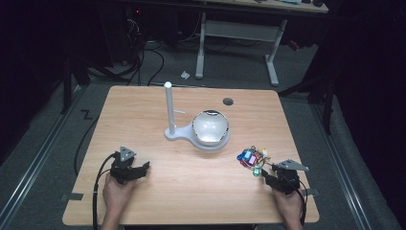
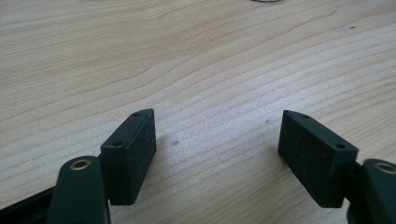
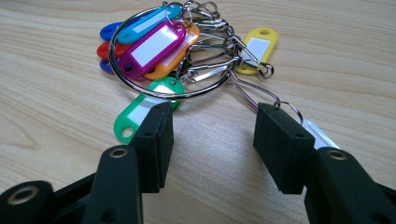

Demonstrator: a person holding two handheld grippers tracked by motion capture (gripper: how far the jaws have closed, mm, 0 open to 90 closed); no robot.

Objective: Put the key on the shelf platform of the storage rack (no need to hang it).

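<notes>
left gripper [image 1: 143,167]: low on the table's left near side, held in a hand; its jaws stand spread wide over bare wood, nothing between them, as the left gripper view [image 2: 217,140] shows
table [image 1: 158,201]: light wood grain, with a small dark round hole near its far right edge
stand [image 1: 169,110]: white upright post on a flat white base, just left of the table's middle, the base reaching to the bowl
bowl [image 1: 210,127]: shiny and round, resting on the base just right of the post; its inside looks pale and glossy, and i cannot tell whether anything lies in it
key ring [image 1: 250,158]: on the table at the right near side, just ahead of the right gripper; in the right gripper view a big steel ring [image 3: 140,84] lies flat carrying coloured plastic tags, blue, red, purple, orange, green and yellow, plus metal clips
right gripper [image 1: 264,176]: held in a hand at the right near corner; jaws spread apart [image 3: 212,128], straddling bare wood just short of the ring, green tag beside one jaw, a clear tag beside the other
</notes>
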